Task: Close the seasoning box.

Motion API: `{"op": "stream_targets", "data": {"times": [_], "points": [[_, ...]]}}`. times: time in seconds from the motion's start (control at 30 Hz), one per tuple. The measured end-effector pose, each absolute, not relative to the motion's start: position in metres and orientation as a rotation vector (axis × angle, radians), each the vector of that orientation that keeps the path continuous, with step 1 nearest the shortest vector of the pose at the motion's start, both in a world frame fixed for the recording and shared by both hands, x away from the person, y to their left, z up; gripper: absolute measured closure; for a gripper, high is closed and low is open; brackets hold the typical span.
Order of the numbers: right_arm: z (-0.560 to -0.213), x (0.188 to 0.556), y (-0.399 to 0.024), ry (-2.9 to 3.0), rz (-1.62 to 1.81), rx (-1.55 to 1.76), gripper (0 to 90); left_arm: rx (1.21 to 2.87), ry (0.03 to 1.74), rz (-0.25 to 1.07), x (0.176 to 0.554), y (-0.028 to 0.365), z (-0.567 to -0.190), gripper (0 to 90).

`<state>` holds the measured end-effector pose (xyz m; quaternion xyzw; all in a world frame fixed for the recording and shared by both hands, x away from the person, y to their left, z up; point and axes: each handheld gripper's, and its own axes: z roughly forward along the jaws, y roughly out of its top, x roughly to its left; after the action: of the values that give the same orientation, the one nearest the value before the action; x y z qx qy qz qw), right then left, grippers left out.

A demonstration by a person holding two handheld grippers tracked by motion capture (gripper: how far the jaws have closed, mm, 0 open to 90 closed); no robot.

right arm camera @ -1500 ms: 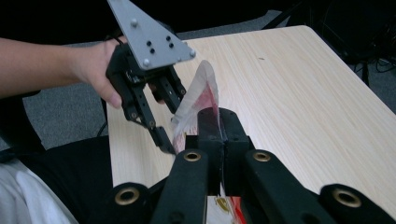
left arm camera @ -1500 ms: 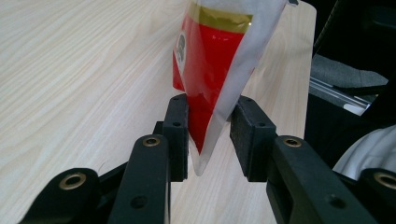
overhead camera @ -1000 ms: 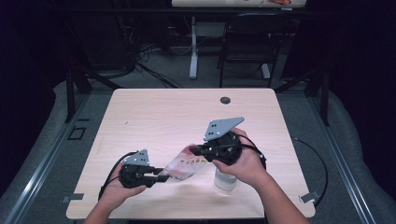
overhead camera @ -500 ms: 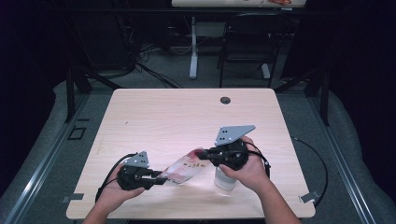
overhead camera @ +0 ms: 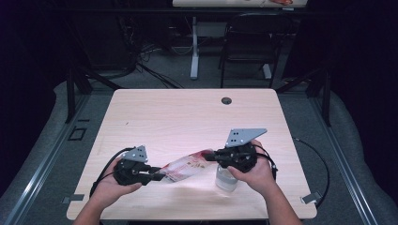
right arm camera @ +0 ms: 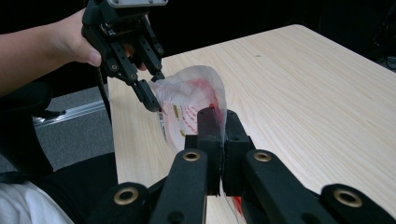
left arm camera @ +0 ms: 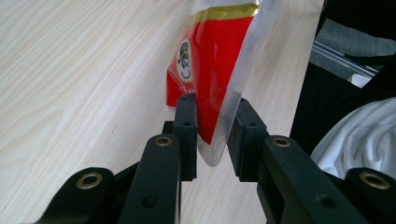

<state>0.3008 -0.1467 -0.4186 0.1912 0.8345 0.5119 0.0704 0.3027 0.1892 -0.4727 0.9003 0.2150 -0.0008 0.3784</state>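
Red-and-clear plastic snack bag (overhead camera: 184, 167) hangs over bench (overhead camera: 187, 117) near front edge. Right hand-held gripper (overhead camera: 212, 155) clenched on one end. Left hand-held gripper (left arm camera: 212, 135) released, jaws straddling other corner. Risk: slick film slips out, bag sags or tears, could knock clear plastic bottle (overhead camera: 224, 180).

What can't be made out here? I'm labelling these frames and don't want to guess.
- Clear container: high view, top covered by the right hand-held gripper and hand.
- Snack bag print: cut off by the top edge in the left hand-held gripper view; too small in the high view.
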Motion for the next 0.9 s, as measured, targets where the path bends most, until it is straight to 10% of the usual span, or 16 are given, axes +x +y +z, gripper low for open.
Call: {"op": "stream_targets", "data": {"times": [0.9], "points": [[-0.426, 0.303, -0.167, 2.499, 1.552, 0.660, 89.1, 2.330, 0.533, 0.000, 0.312, 0.180, -0.453, 76.0]]}}
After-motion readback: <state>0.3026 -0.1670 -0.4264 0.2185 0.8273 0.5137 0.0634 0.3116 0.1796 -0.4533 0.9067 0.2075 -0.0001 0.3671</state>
